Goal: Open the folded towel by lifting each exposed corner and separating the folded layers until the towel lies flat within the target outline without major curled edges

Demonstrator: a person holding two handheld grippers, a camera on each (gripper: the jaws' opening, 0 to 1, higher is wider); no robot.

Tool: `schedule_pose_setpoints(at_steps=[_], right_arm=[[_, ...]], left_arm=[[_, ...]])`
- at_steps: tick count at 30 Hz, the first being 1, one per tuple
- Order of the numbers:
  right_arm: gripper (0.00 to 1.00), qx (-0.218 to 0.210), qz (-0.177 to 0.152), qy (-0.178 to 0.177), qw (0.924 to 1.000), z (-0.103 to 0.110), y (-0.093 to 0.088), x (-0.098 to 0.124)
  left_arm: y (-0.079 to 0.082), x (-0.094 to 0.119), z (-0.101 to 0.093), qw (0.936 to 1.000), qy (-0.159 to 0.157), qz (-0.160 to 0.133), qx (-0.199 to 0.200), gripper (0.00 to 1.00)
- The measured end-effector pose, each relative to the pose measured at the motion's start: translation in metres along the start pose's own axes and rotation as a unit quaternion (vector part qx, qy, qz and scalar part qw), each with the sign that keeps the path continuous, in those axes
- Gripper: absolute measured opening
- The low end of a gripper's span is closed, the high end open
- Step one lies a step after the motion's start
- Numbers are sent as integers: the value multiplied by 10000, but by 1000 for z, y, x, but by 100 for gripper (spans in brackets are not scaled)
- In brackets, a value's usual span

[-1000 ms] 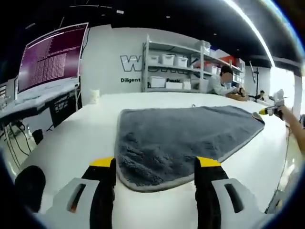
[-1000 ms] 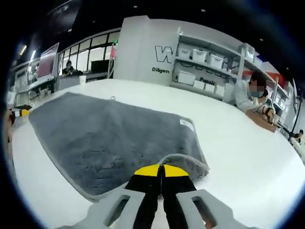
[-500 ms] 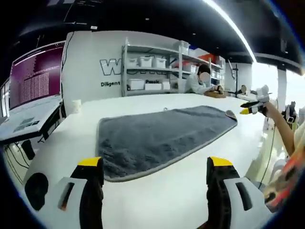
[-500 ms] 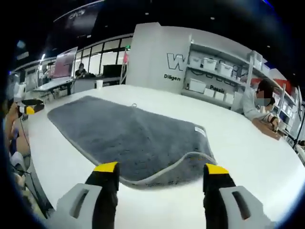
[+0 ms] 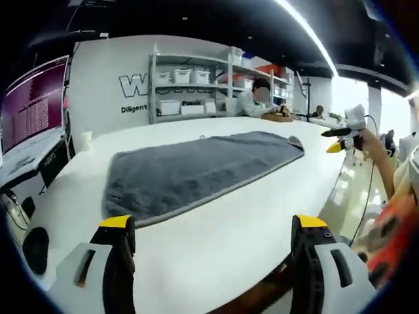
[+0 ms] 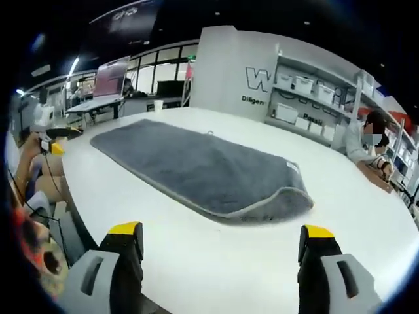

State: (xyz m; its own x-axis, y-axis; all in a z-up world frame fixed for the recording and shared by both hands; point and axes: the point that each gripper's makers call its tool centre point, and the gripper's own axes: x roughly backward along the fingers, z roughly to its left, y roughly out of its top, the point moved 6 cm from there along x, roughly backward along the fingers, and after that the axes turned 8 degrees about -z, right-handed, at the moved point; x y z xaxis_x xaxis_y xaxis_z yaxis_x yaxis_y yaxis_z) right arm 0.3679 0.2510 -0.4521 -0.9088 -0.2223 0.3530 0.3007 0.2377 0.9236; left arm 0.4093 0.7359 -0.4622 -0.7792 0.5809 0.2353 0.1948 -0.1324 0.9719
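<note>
The grey plush towel [image 5: 196, 171] lies spread on the white table [image 5: 216, 242], at twelve o'clock from both wide-open, empty grippers [image 5: 211, 252] [image 6: 222, 258]. It looks soft and limp; I'd pinch its curled corner [image 6: 288, 196].

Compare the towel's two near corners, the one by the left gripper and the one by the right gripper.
The towel corner by the left gripper lies flat on the white table; the towel corner by the right gripper humps up, its edge curled. The flat one shows one pale hem line; the raised one shows its hem arching. Both are grey with pale edging.
</note>
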Motion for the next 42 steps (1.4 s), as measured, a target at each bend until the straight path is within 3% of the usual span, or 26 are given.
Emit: schedule_pose_setpoints(at_steps=[14,17,22,25,28,34,42], right_arm=[[99,-102,-20,-12,9999,-1,-3,4],[99,-159,-49,-22,9999,-2,0,2],[82,-100,46,-61,9999,-6,4,-2],[81,-119,75,-58,9999,-11,7,-5],[78,-52,98,-131,9999,-20,12,-13],[68,1,80,-175,9998,-39,24,-31],[55,244,274,-557,9978,-91,33,-68]], left_arm=[[-11,0,-9,9999,-41,32,137,100],[-17,0,-9,9997,29,231,-23,100],[-17,0,-12,9998,37,156,87,100],[-20,-3,-17,9997,17,227,5,100],[-25,-6,-22,9994,-107,316,-28,100],[-25,-5,-28,9995,-212,162,157,99],[-17,3,-27,9996,-139,-21,237,99]])
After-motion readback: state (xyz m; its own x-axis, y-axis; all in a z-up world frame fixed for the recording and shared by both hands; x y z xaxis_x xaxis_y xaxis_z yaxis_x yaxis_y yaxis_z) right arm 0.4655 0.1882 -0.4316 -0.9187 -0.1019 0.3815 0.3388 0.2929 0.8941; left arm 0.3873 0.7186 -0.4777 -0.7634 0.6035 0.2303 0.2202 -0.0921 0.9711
